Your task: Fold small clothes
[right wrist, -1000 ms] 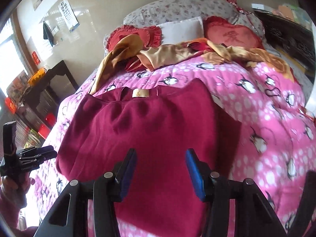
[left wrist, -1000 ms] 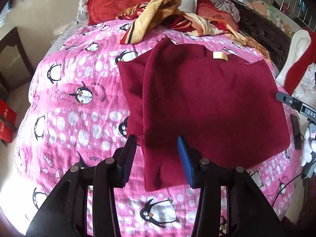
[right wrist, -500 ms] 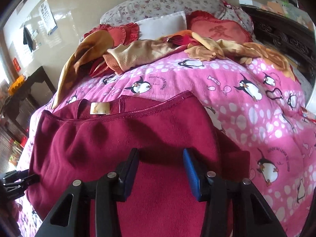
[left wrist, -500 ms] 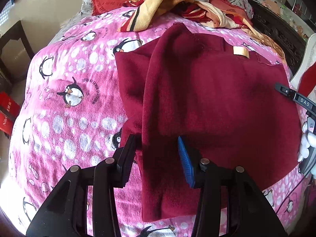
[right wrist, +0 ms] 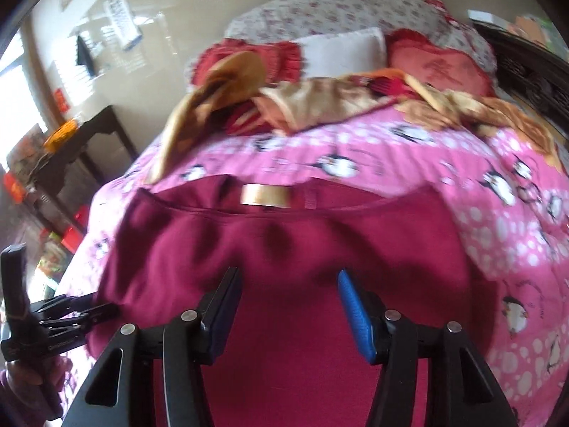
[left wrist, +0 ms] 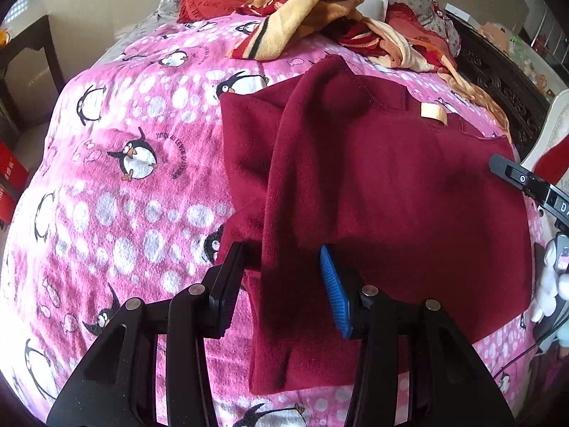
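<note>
A dark red fleece garment (left wrist: pixel 384 192) lies flat on the pink penguin blanket (left wrist: pixel 117 185), its left sleeve folded across the body and a tan neck label (left wrist: pixel 432 113) at the far side. My left gripper (left wrist: pixel 281 281) is open, low over the garment's folded left edge, jaws on either side of the fold. My right gripper (right wrist: pixel 286 306) is open over the middle of the garment (right wrist: pixel 284 242), holding nothing. The right gripper's body shows at the right edge of the left wrist view (left wrist: pixel 526 185); the left gripper shows at the lower left of the right wrist view (right wrist: pixel 71 315).
A heap of orange and red clothes (left wrist: pixel 320 10) and red pillows (right wrist: pixel 437 64) lie at the head of the bed. A dark side table (right wrist: pixel 81 142) stands to the left. A dark carved bed frame (left wrist: pixel 498 71) runs along the right.
Both grippers moved forward and lower over the garment. The left one has closed in on the folded left edge; the right one now points at the neck label. Both stay open.
</note>
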`<action>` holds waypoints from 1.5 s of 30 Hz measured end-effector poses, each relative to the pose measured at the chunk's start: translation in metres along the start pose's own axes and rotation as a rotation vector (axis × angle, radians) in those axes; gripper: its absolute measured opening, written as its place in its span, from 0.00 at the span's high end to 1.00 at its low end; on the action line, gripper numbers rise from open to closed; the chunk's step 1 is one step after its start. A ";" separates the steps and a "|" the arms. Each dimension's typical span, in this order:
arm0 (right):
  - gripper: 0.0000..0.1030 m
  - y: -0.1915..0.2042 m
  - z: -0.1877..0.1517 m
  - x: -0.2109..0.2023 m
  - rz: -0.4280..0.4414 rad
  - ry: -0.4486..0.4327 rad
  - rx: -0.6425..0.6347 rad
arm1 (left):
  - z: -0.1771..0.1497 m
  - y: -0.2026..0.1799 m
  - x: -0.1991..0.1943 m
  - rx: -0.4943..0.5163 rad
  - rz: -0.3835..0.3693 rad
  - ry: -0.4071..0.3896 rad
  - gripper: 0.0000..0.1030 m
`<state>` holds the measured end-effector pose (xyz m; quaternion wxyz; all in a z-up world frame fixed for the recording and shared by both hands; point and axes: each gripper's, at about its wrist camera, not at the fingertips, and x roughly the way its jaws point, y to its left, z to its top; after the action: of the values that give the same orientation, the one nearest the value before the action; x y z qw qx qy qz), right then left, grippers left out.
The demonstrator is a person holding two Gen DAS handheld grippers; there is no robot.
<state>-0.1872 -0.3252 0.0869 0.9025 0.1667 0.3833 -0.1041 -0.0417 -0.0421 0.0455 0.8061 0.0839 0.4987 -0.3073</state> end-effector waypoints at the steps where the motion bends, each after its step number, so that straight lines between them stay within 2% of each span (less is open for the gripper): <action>1: 0.48 0.011 0.002 0.002 0.023 -0.005 -0.021 | -0.001 0.003 -0.001 -0.016 -0.008 -0.001 0.58; 4: 0.47 0.042 0.011 0.015 0.072 0.005 -0.066 | -0.004 0.009 -0.001 -0.067 -0.032 0.000 0.58; 8: 0.48 0.082 0.030 0.044 0.109 0.062 -0.122 | -0.007 0.011 0.003 -0.077 -0.047 0.014 0.58; 10: 0.53 0.105 0.038 0.059 0.124 0.077 -0.164 | -0.008 0.013 0.003 -0.080 -0.054 0.014 0.58; 15: 0.56 0.153 0.052 0.101 0.143 0.134 -0.251 | -0.008 0.016 0.006 -0.094 -0.079 0.013 0.57; 21: 0.56 0.179 0.055 0.146 0.118 0.196 -0.287 | -0.007 0.019 0.008 -0.101 -0.102 0.004 0.55; 25: 0.51 0.183 0.055 0.157 0.107 0.204 -0.293 | -0.006 0.023 0.009 -0.117 -0.119 0.003 0.53; 29: 0.50 0.181 0.055 0.154 0.130 0.215 -0.280 | -0.007 0.021 0.008 -0.105 -0.106 -0.001 0.52; 38: 0.50 0.165 0.052 0.119 0.171 0.182 -0.186 | -0.007 0.017 0.009 -0.101 -0.101 -0.002 0.49; 45: 0.50 0.147 0.048 0.123 0.201 0.210 -0.086 | -0.009 0.016 0.007 -0.107 -0.102 0.005 0.49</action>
<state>-0.0255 -0.2147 0.0615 0.8697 0.1754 0.4608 0.0215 -0.0367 -0.0282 0.0320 0.7917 0.0160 0.5198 -0.3206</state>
